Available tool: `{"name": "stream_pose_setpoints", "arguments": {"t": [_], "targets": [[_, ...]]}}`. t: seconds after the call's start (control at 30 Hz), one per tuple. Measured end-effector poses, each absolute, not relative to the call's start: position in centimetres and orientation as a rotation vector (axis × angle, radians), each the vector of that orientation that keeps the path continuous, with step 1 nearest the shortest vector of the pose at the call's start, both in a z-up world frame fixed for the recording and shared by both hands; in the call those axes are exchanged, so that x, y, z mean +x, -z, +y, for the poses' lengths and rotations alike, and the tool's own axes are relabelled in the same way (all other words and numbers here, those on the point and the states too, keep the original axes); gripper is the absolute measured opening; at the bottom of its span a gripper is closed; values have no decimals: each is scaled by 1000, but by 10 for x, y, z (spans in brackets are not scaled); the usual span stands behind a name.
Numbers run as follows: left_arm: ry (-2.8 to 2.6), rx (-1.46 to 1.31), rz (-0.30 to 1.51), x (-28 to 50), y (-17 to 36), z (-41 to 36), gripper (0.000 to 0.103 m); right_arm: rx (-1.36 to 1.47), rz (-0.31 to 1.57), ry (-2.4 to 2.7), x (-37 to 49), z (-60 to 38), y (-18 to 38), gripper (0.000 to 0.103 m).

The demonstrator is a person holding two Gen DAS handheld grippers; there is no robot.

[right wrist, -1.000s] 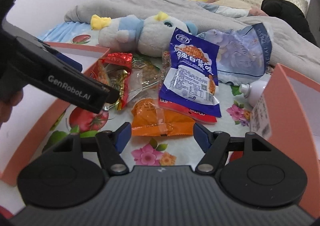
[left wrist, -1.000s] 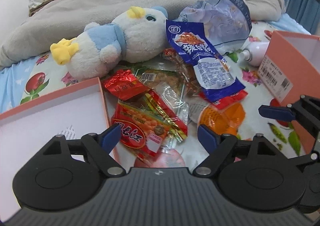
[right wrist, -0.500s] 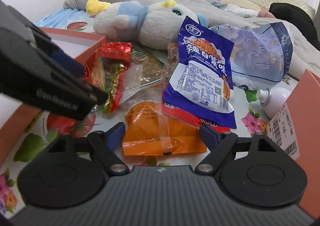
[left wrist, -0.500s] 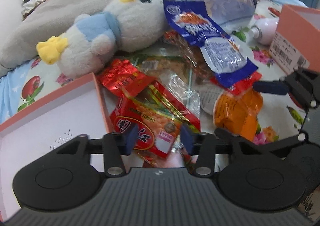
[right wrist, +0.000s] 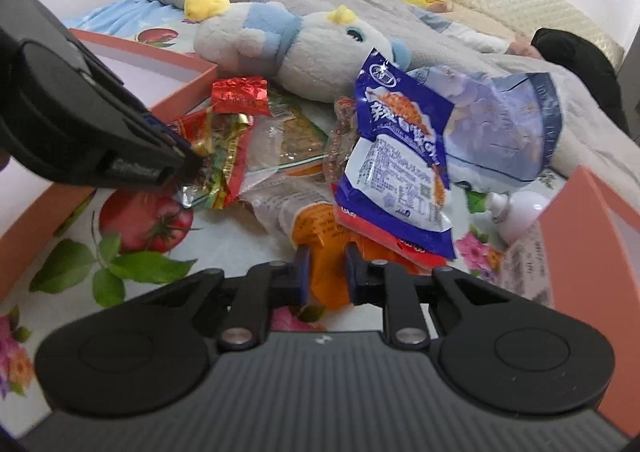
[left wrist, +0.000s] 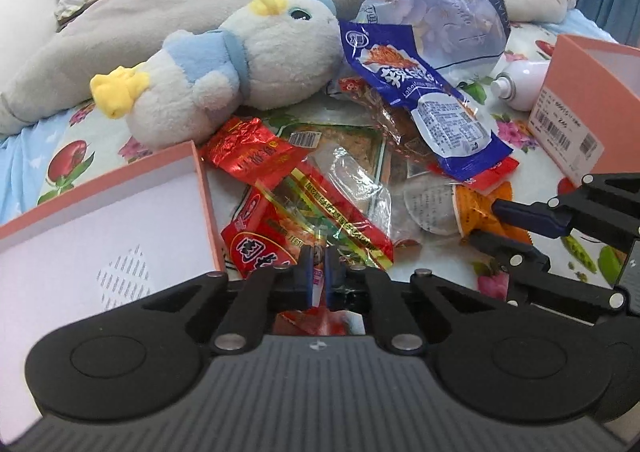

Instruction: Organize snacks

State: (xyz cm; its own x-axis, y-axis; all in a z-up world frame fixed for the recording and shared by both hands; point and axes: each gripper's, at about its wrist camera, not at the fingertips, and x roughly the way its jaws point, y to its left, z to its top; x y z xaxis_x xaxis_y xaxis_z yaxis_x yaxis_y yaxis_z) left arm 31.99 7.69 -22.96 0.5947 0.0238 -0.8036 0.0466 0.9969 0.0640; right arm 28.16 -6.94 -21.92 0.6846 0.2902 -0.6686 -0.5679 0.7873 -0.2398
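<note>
A pile of snack packets lies on the flowered bedsheet. My left gripper (left wrist: 316,272) is shut on the near edge of a red snack packet (left wrist: 276,236), seen too in the right wrist view (right wrist: 216,148). My right gripper (right wrist: 324,272) is shut on an orange snack packet (right wrist: 324,236), which also shows in the left wrist view (left wrist: 476,212). A blue packet (left wrist: 424,100) lies over the pile, and a small red foil packet (left wrist: 248,152) lies beside it.
An open pink box (left wrist: 100,220) stands at the left, another pink box (left wrist: 592,92) at the right. A plush bird (left wrist: 240,64), a tissue pack (left wrist: 452,16), a white spray bottle (left wrist: 520,88) and a grey blanket (left wrist: 160,4) lie behind the pile.
Both grippers have closed: the left on the red packet, the right on the orange packet. Both moved in closer to the pile.
</note>
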Motion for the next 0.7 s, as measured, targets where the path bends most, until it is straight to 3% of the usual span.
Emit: {"name": "stream_pose_setpoints", "arguments": {"t": [0.7], "targets": [[-5, -93, 899, 214, 187, 40, 5, -517, 692, -512, 180, -124, 189, 15]]}}
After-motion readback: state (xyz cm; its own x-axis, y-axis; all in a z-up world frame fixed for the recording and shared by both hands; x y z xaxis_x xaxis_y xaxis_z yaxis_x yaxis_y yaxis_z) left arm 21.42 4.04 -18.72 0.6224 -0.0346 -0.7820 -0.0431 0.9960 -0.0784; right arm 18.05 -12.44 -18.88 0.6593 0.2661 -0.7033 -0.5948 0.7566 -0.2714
